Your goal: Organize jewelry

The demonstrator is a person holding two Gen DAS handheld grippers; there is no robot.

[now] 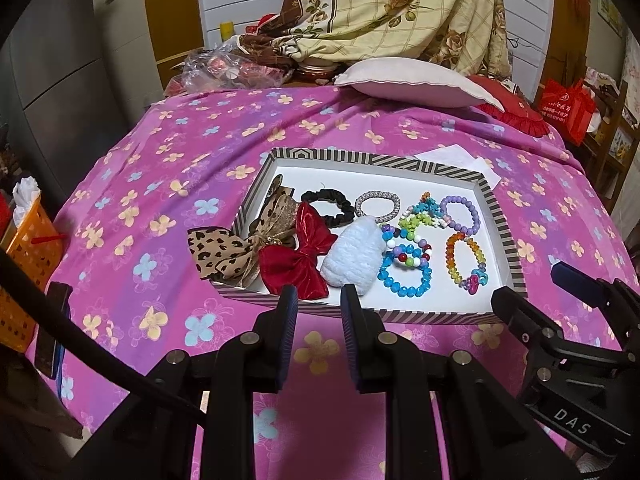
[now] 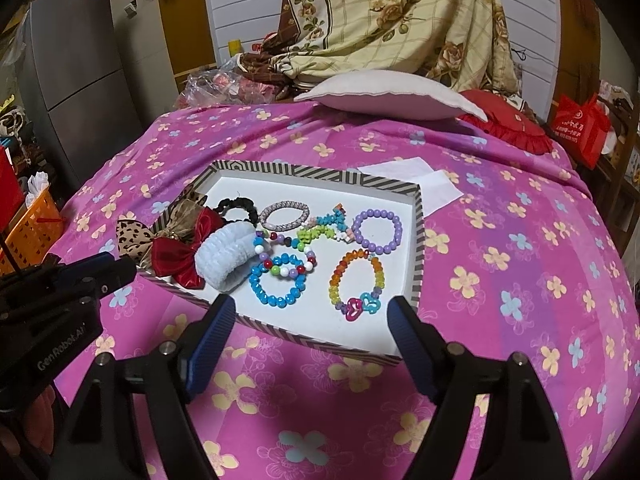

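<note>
Hovering both empty, parted tools, left gripper (image 1: 318,300) and right gripper (image 2: 310,314), at the tray's (image 2: 418,240) near edge, I would pick the rainbow bracelet (image 2: 356,280) by its near-right corner, pinching only one strand.

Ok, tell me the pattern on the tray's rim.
Tray rim: black-and-white stripes, clearest in the right wrist view.

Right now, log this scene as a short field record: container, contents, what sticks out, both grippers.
surface: pink flowered bedspread
container: striped-rim tray, white inside
bracelets: blue bead bracelet, purple bead bracelet, rainbow bracelet
hair items: black scrunchie, white fluffy scrunchie, red bow
overhanging rim: leopard bow
left gripper: open, empty, near the tray's front edge
right gripper: open, empty, wider
</note>
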